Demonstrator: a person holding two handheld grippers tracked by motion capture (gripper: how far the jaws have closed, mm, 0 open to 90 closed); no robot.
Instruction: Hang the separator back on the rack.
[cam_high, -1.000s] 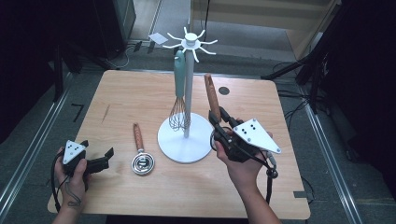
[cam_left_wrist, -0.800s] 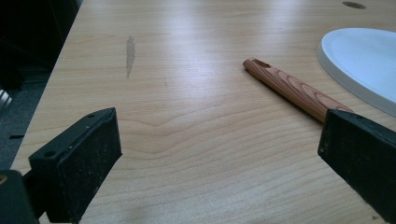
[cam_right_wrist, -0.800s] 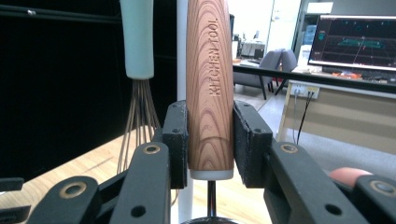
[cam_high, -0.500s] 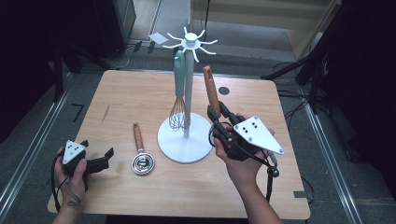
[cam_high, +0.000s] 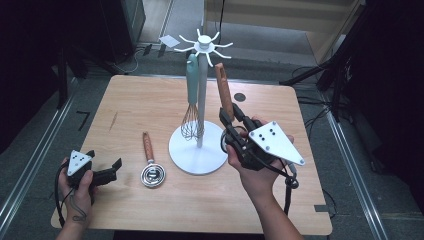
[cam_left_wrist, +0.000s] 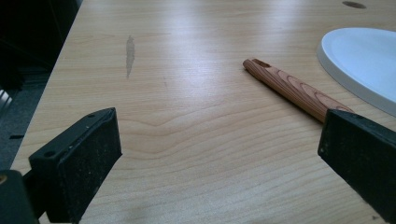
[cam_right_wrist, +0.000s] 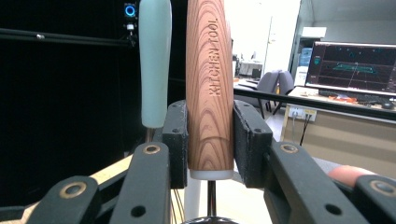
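On the wooden table (cam_high: 150, 100) stands a white hook stand (cam_high: 201, 100). The right gripper (cam_high: 231, 120) clamps a wooden-handled utensil (cam_high: 224, 92) upright, handle end just beside and below the hooks (cam_high: 206, 46). The left gripper (cam_high: 107, 172) rests wide open, well apart.

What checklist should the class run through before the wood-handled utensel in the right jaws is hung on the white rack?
1. Right gripper jaws clamped on the wooden handle: ok.
2. Handle upright beside the rack post: ok.
3. Free hook on the rack top near the handle: ok.
4. Handle's hanging hole visible: cannot tell.
5. Teal whisk hanging clear on the post's other side: ok.
6. Left gripper open, resting away from the rack base: ok.
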